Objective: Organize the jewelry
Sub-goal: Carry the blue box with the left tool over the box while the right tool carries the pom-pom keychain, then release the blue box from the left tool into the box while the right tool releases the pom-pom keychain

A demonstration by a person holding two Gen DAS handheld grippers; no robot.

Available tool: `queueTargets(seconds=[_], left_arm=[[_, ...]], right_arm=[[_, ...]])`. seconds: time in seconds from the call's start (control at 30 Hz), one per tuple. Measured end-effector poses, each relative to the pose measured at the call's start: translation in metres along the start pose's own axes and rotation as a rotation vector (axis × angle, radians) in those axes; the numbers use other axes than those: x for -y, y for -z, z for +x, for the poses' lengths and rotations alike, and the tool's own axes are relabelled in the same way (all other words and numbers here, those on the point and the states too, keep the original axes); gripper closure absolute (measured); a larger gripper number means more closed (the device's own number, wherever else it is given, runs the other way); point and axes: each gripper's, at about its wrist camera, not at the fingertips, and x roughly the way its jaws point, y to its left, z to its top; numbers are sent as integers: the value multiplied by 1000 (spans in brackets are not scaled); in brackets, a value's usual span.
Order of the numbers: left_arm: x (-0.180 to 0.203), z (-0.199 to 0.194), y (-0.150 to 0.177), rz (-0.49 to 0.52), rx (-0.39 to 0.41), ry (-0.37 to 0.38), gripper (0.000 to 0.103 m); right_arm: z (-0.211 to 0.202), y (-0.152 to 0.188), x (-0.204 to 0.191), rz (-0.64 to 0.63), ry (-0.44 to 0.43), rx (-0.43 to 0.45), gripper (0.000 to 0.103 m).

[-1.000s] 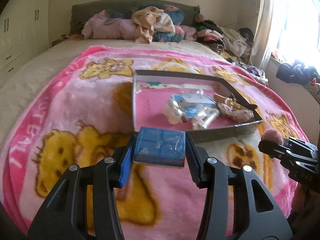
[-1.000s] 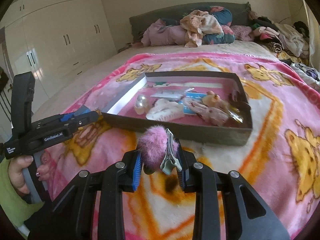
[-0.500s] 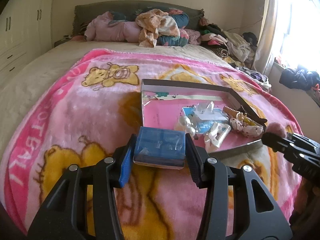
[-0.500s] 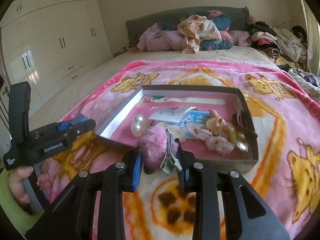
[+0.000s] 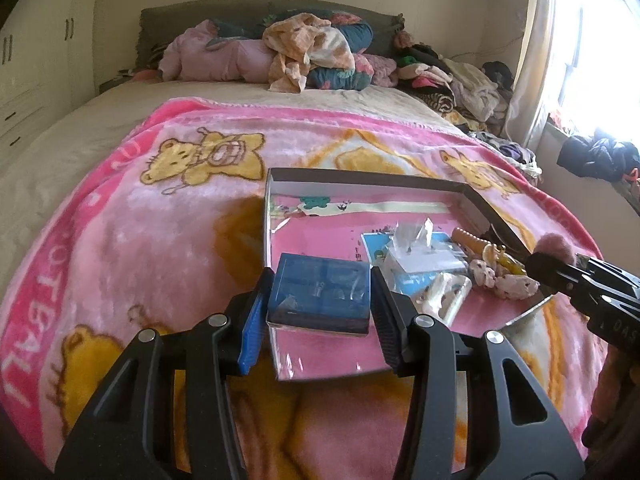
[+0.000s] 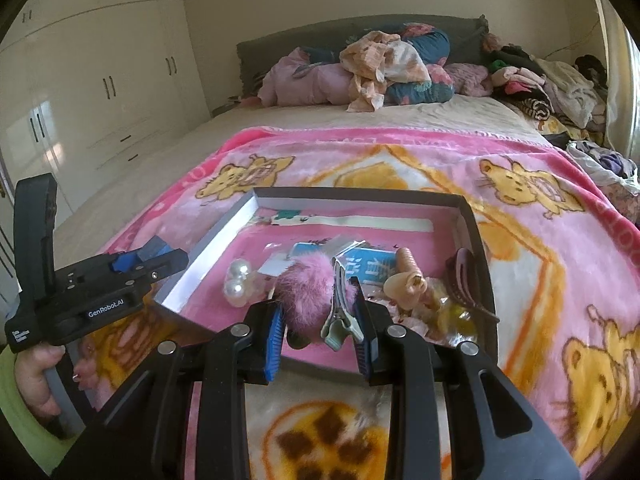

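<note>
- My left gripper (image 5: 319, 300) clamps a blue box (image 5: 320, 296), over the tray's (image 5: 360, 178) near-left corner, 7 o'clock.
- My right gripper (image 6: 320, 320) pinches a pink pom clip (image 6: 310, 292) at the tray's (image 6: 360, 194) near edge, 6 o'clock.
- Tray sits on pink blanket (image 6: 540, 240), w/ pearls (image 6: 237, 280) at its 9.

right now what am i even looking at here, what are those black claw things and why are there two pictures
These are two hand-held tools, not a robot: a person grips one in each hand, and each carries a wide-angle camera looking forward along its two fingers. So each picture comes from one tool.

The left camera shows the left gripper shut on a small blue plastic box. The right camera shows the right gripper shut on a fluffy pink pom-pom hair clip. Each tool also shows at the edge of the other's picture.

Both hang over a shallow dark-walled tray lying on a pink teddy-bear blanket on a bed. The tray holds pearl bobbles, a dark claw clip, packets and other hair pieces.
</note>
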Motion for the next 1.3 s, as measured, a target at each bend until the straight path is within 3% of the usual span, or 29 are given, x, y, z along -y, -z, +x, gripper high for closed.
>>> queueTargets(seconds=[0.67, 1.3], left_arm=[[8, 46, -14, 17, -36, -2, 65], [8, 56, -12, 19, -48, -12, 65]], right_arm=[[50, 8, 16, 15, 7, -87, 75], [50, 27, 11, 2, -10, -106, 68]])
